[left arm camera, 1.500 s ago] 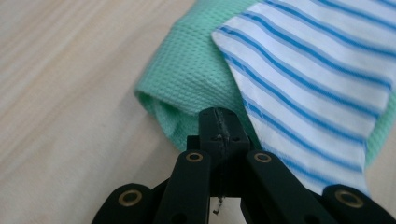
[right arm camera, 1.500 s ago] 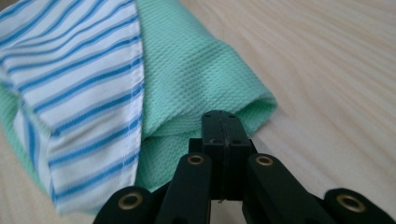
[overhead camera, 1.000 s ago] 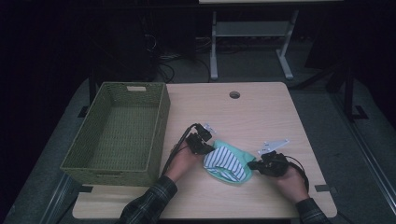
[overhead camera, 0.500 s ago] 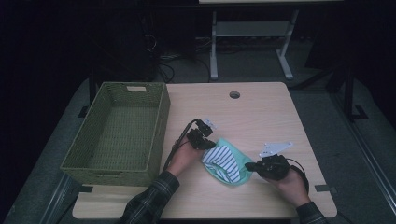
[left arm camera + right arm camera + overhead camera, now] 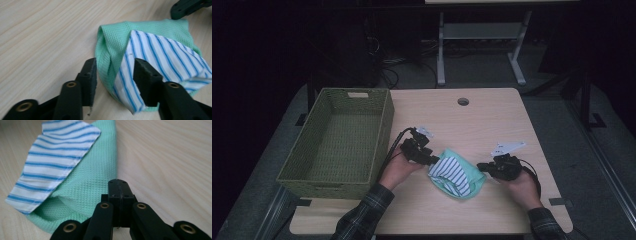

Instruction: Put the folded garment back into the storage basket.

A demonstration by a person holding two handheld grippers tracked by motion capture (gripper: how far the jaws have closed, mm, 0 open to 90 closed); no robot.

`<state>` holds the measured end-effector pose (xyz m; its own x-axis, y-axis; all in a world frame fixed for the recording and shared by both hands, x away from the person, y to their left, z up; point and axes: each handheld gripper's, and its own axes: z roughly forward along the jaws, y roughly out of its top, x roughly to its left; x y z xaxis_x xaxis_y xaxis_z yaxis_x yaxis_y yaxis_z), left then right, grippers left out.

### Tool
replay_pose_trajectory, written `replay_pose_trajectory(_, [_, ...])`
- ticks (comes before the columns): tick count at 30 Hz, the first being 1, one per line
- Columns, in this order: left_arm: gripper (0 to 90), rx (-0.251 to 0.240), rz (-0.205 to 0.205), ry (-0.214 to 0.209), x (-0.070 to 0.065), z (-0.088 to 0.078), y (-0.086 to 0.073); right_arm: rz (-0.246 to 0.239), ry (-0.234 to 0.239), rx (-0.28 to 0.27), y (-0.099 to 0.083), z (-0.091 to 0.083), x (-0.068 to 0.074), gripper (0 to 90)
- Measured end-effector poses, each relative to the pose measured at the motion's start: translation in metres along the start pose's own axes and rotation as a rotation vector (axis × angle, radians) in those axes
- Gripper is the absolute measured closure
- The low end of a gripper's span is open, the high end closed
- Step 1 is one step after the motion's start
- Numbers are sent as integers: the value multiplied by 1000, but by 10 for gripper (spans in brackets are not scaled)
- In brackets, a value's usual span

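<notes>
Cloth (image 5: 150, 50) between left tool (image 5: 115, 72) jaws, just opening; right tool (image 5: 118, 188) pressed together beside it.

Dim room, grey floor (image 5: 562, 125), pale wooden table (image 5: 492, 120), white metal stand (image 5: 477, 35) behind, cables (image 5: 397, 62)

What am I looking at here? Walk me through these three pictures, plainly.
A person at a wooden table holds a two-jaw tool in each hand. The high view looks down from above; the other two pictures come from cameras riding on each tool, looking along its black jaws. On the table lie a green woven basket and a folded cloth, mint green with a blue-striped white side. The left hand-held gripper has just been opening; its jaws stand apart with the cloth's edge between them, not pinched. The right hand-held gripper is shut at the cloth's other edge; whether it pinches fabric is unclear.
</notes>
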<state>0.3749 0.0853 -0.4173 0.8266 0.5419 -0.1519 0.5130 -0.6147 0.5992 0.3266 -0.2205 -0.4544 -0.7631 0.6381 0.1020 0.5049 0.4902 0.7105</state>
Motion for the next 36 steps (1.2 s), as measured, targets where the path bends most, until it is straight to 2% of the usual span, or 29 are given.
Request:
replay_pose_trajectory(1, [494, -9, -9, 0, -2, -1, -1, -3, 7, 9, -1, 3, 0, 900])
replay_pose_trajectory(2, [476, -1, 6, -1, -3, -3, -2, -5, 7, 14, -1, 4, 1, 900])
replay_pose_trajectory(4, [447, -17, -1, -12, -8, -5, -4, -3, 14, 23, -2, 6, 3, 899])
replay_pose_trajectory(7, [401, -5, 23, -16, -14, -7, -6, -16, 27, 27, -3, 6, 7, 899])
replay_pose_trajectory(12, [368, 14, 60, -33, -28, -8, -11, -36, 55, 34, -5, 6, 17, 899])
replay_pose_trajectory(13, [364, 5, 51, -38, -31, -7, -12, -40, 62, 32, -5, 6, 20, 899])
replay_pose_trajectory(14, [356, 22, 74, -39, -31, -8, -13, -38, 70, 32, -5, 6, 22, 899])
replay_pose_trajectory(18, [335, 41, 90, -47, -39, -6, -17, -43, 87, 42, -6, 6, 30, 899])
replay_pose_trajectory(19, [323, 45, 98, -45, -40, -5, -17, -57, 89, 40, -6, 6, 32, 899])
replay_pose_trajectory(23, [263, 49, 109, -47, -47, 1, -21, -65, 95, 42, -6, 6, 35, 899])
replay_pose_trajectory(24, [253, 72, 132, -46, -47, 2, -22, -61, 93, 43, -6, 6, 36, 898])
replay_pose_trajectory(26, [226, 89, 146, -41, -50, 7, -23, -55, 88, 36, -6, 6, 35, 898])
replay_pose_trajectory(30, [192, 112, 169, -35, -52, 15, -25, -42, 68, 20, -7, 2, 30, 829])
replay_pose_trajectory(36, [171, 146, 199, -33, -54, 24, -28, -8, 4, -2, -10, -1, 19, 643])
